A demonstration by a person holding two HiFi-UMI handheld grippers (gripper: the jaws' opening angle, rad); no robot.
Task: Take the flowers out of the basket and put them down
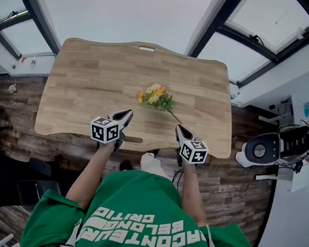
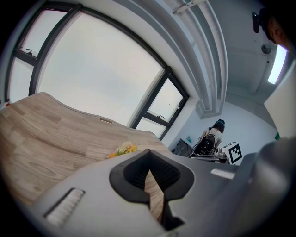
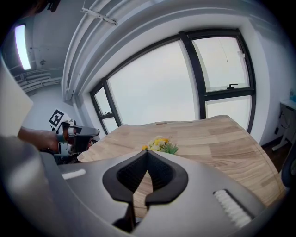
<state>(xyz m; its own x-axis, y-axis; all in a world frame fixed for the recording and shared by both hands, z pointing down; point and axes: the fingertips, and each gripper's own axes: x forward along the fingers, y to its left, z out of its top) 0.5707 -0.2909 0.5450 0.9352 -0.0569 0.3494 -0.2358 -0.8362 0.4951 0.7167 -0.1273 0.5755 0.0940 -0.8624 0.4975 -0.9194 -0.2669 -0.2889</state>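
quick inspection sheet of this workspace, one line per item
surface: wooden table, holds only the flowers
job's things: flowers lying on the table, stem toward the right claw; basket: nothing seen
clutter: nothing seen
grippers: left claw and right claw both shut and empty, at the table's near edge, apart from the flowers
cables: nothing seen on the table
surroundings: large windows, plank floor, white and black machine at the right
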